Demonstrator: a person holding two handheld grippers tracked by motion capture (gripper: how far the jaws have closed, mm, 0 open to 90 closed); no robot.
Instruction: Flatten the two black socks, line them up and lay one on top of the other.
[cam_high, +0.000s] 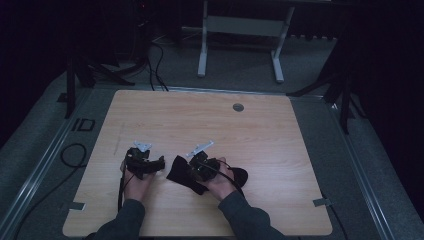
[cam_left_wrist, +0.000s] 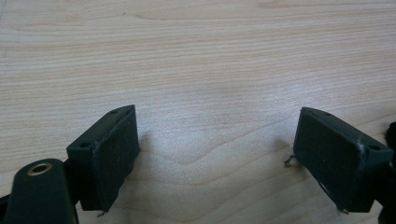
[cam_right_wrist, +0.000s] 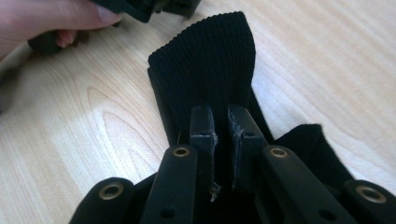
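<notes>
A black ribbed sock (cam_right_wrist: 205, 70) lies on the wooden table (cam_high: 210, 120), its cuff pointing away in the right gripper view. My right gripper (cam_right_wrist: 220, 122) is shut on the sock, both pads pinching the fabric between them. In the high view the same sock (cam_high: 179, 170) spreads under my right gripper (cam_high: 192, 167) near the table's front. To its left my left gripper (cam_high: 159, 162) rests low over the bare wood. In the left gripper view that gripper (cam_left_wrist: 215, 140) stands open with nothing between its fingers.
A round grommet (cam_high: 238, 107) sits in the table near its far edge. Beyond the table stand a grey desk frame (cam_high: 240, 30) and cables (cam_high: 155, 65) on the floor. The person's other hand (cam_right_wrist: 42, 18) lies close to the sock's cuff.
</notes>
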